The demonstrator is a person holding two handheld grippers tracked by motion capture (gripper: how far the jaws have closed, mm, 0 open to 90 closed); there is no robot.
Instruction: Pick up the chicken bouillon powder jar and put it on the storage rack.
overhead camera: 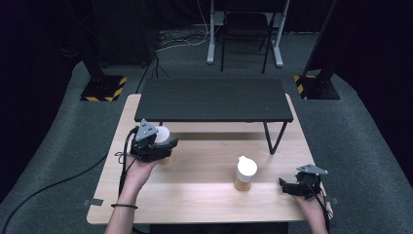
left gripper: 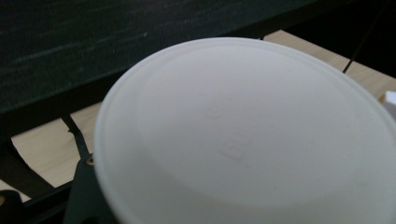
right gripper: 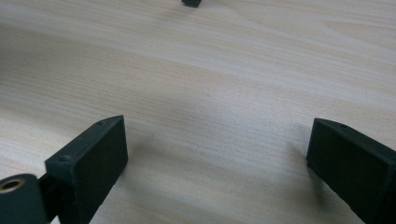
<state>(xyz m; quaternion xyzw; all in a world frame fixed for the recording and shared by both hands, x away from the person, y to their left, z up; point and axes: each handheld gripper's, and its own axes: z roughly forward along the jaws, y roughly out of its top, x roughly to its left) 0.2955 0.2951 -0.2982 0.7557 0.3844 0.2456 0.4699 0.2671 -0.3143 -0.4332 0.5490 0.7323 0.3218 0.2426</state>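
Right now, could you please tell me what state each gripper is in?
Left gripper: closed on the white-lidded cup, held above the table.
Right gripper: open, nothing between its jaws, just over the bare wood.

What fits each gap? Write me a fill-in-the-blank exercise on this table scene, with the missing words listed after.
1. The left tongs are shut on a round container with a ____ lid.
2. The right tongs stand ____, with bare wood between them.
3. The second white-capped amber jar stands on the light ____ table.
4. The low black shelf stands at the table's ____ edge.

Missing words: white; open; wooden; far
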